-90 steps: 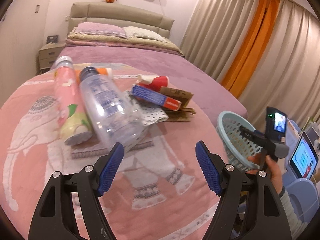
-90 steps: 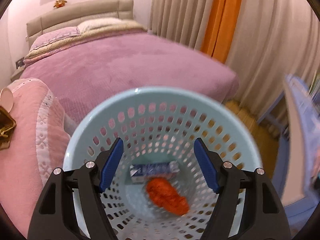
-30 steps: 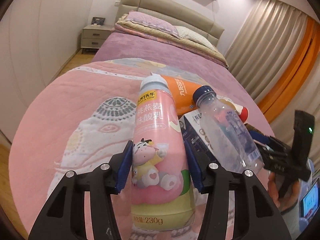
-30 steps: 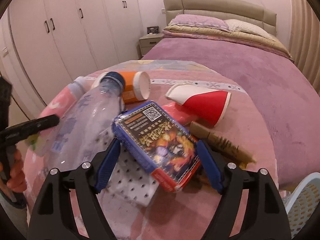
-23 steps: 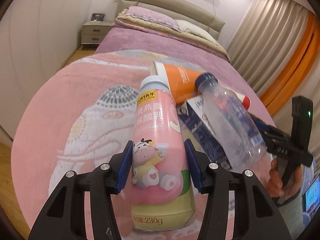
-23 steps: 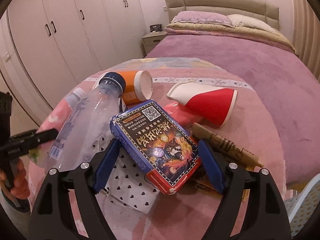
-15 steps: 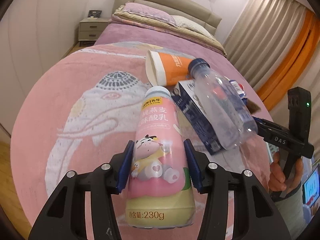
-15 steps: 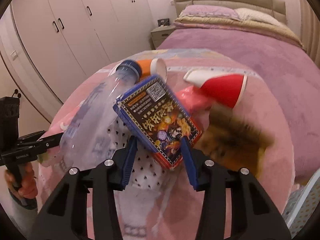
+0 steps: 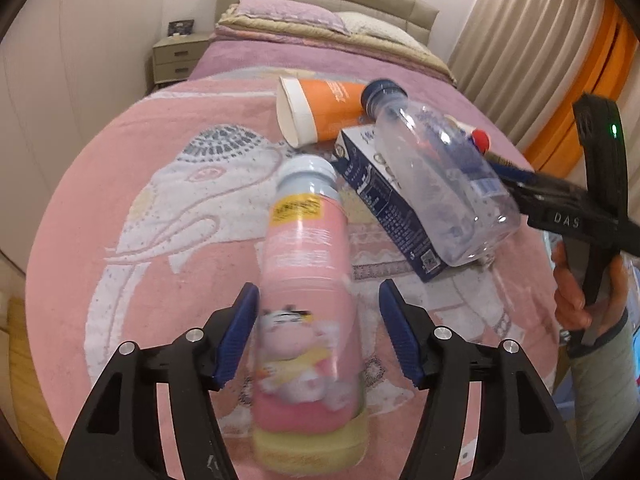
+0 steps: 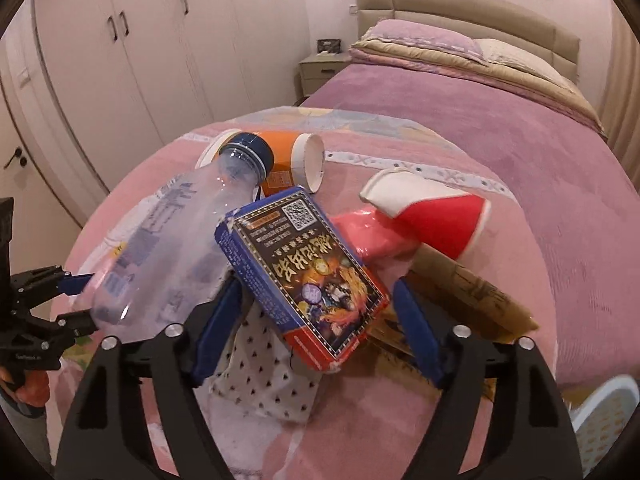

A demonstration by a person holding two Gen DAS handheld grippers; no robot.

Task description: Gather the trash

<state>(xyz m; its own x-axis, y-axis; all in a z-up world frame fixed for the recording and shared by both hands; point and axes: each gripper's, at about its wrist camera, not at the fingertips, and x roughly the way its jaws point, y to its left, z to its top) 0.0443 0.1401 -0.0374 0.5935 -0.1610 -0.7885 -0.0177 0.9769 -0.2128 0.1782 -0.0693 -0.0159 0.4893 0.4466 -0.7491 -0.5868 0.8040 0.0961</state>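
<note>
Jaws just opened on both grippers: left gripper (image 9: 316, 334) frees pink bottle (image 9: 306, 304), lower centre; right gripper (image 10: 316, 330) straddles box (image 10: 304, 276). Risk: bottle rolling off bed (image 9: 120, 220).

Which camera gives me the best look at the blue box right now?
The right wrist view: the blue box sits centre frame, its printed top face fully visible between the open pads. The left wrist view shows only the box's dark side, largely covered by the clear bottle.
</note>
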